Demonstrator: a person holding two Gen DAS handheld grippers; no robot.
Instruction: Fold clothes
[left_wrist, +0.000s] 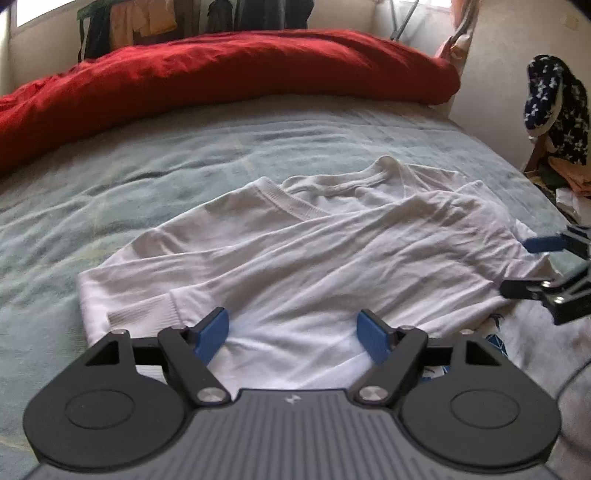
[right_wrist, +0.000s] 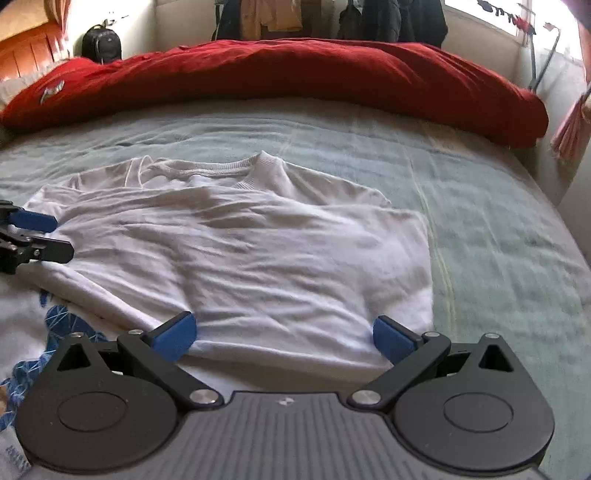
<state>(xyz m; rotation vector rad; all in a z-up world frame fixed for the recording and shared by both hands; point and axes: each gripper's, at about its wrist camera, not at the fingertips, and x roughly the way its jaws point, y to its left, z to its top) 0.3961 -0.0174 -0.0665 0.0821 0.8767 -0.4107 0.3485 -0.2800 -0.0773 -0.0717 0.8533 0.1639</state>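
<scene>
A white shirt (left_wrist: 295, 258) is lying wrinkled and partly folded on the bed (left_wrist: 110, 177), in front of a red blanket (left_wrist: 221, 74). The left tongs (left_wrist: 293, 334) are standing wide open over its near edge, holding nothing. The right tongs (right_wrist: 284, 336) are also gaping open over the shirt's near edge, gripping nothing.

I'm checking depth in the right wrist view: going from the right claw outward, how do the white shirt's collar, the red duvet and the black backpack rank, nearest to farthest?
1. White shirt's collar: mid-bed, straight ahead of the open right claw.
2. Red duvet: bunched across the bed's far edge.
3. Black backpack: beyond the duvet, upper left by the wall.
</scene>
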